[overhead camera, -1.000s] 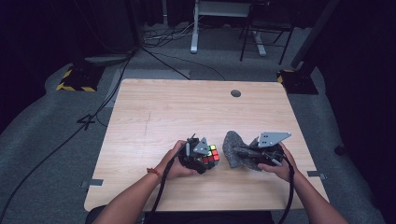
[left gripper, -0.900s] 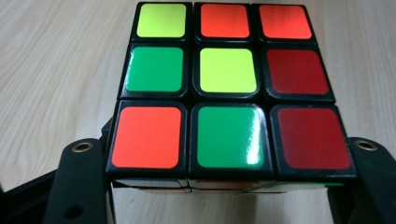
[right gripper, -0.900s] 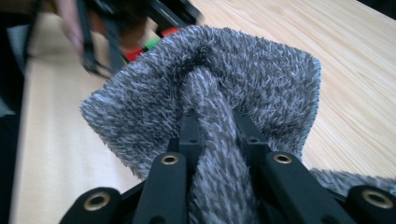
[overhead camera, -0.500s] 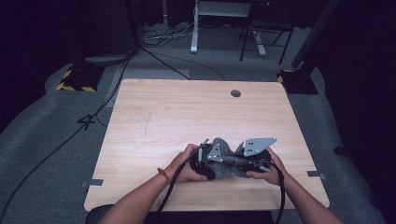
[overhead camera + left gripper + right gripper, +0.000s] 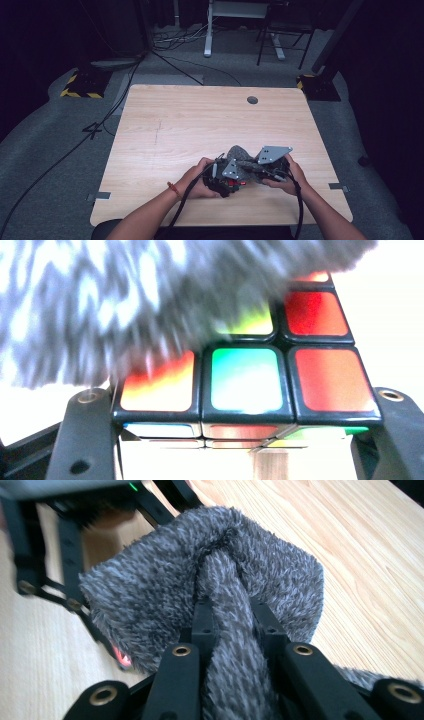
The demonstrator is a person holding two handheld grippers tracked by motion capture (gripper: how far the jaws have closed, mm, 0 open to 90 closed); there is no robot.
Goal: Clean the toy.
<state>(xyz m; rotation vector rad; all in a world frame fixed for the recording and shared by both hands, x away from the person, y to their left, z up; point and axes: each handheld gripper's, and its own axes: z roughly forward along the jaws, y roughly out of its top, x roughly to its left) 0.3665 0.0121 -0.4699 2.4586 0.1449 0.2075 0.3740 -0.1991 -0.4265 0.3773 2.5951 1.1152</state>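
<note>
A Rubik's cube (image 5: 245, 380) with red, green and orange tiles sits between the jaws of my left gripper (image 5: 240, 415), which is shut on it. In the high view the cube (image 5: 235, 184) is near the table's front edge, mostly covered. My right gripper (image 5: 232, 625) is shut on a bunched fold of a grey fluffy cloth (image 5: 225, 580). The cloth (image 5: 125, 305) lies over the cube's top and far side. From above, the left gripper (image 5: 225, 180) and the right gripper (image 5: 250, 170) meet tip to tip, with the cloth (image 5: 240, 152) between them.
The wooden table (image 5: 200, 125) has a round cable hole (image 5: 252, 100) at the back right. Cables, desk legs and yellow-black striped blocks (image 5: 80, 87) lie on the grey floor beyond it. The left gripper's frame (image 5: 60, 555) stands close behind the cloth.
The two hands have come together. The right gripper carried the cloth left onto the cube, which showed bare a second ago. Little has shifted in the last half second.
</note>
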